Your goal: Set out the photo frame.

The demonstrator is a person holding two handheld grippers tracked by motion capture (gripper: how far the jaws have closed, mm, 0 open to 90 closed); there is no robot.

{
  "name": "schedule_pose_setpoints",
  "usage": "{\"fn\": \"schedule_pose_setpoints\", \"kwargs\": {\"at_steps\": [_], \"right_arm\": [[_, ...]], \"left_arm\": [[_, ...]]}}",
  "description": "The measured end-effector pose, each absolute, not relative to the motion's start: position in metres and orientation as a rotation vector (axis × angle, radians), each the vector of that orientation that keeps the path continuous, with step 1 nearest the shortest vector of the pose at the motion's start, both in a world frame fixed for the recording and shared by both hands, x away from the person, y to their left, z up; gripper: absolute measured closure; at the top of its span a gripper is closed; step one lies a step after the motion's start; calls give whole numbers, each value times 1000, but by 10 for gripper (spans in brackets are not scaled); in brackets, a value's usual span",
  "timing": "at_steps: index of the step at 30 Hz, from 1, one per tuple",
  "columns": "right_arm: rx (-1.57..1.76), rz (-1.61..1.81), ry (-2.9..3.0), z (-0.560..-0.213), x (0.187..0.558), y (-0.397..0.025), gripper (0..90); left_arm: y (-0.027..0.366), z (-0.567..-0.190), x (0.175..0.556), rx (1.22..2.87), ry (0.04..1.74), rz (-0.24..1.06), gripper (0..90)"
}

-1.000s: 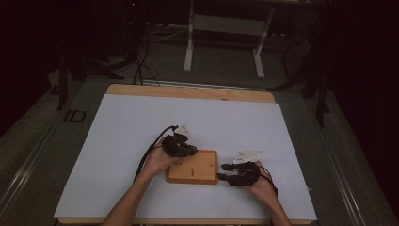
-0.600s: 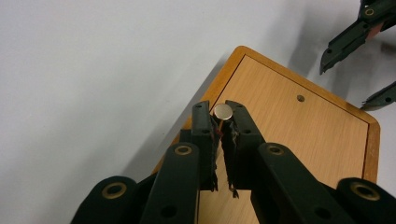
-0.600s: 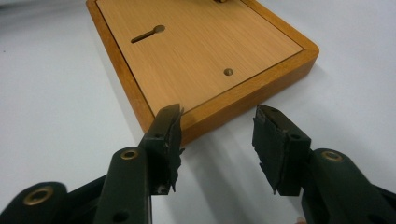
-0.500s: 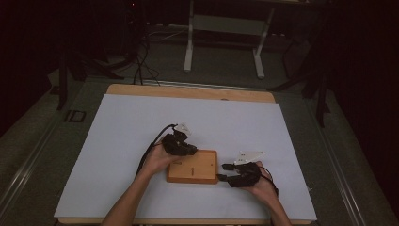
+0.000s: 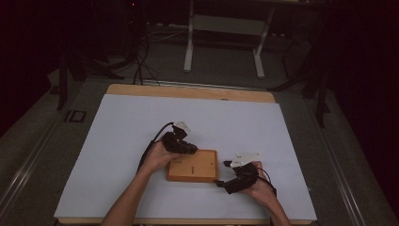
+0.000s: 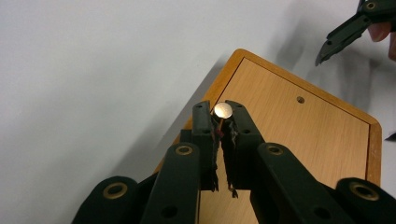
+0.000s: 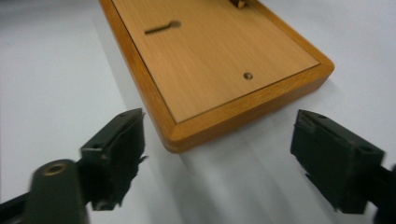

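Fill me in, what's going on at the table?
A person works a flat wooden box on a white table with two handheld grippers. The left gripper is shut on a small round metal knob over the box's edge. The right gripper sits open, its jaws either side of a box corner, not touching.

Left tongs (image 6: pixel 223 116) pinched nearly together, wrist angled down; right tongs (image 7: pixel 219 158) spread wide, held low.

Dim lab/studio: white-topped table (image 5: pixel 122 141), cables (image 5: pixel 136 70) on floor, metal stand (image 5: pixel 223 42) behind
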State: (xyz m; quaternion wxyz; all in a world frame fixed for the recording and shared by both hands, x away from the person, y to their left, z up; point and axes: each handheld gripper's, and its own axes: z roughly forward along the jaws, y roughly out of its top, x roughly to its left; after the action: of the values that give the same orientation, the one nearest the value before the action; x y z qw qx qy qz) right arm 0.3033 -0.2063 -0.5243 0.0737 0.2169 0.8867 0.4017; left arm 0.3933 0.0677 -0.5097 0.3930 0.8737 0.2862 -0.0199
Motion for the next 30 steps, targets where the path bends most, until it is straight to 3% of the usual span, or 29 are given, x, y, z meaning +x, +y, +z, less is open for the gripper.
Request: {"fn": "schedule_pose_setpoints", "kwargs": {"at_steps": [15, 30], "right_arm": [[598, 1077, 2676, -534, 301, -193, 105], [558, 1004, 2568, -540, 304, -183, 140]], "left_arm": [[68, -509, 403, 2212, 765, -114, 848], [65, -507, 405, 2245, 749, -106, 843]]}}
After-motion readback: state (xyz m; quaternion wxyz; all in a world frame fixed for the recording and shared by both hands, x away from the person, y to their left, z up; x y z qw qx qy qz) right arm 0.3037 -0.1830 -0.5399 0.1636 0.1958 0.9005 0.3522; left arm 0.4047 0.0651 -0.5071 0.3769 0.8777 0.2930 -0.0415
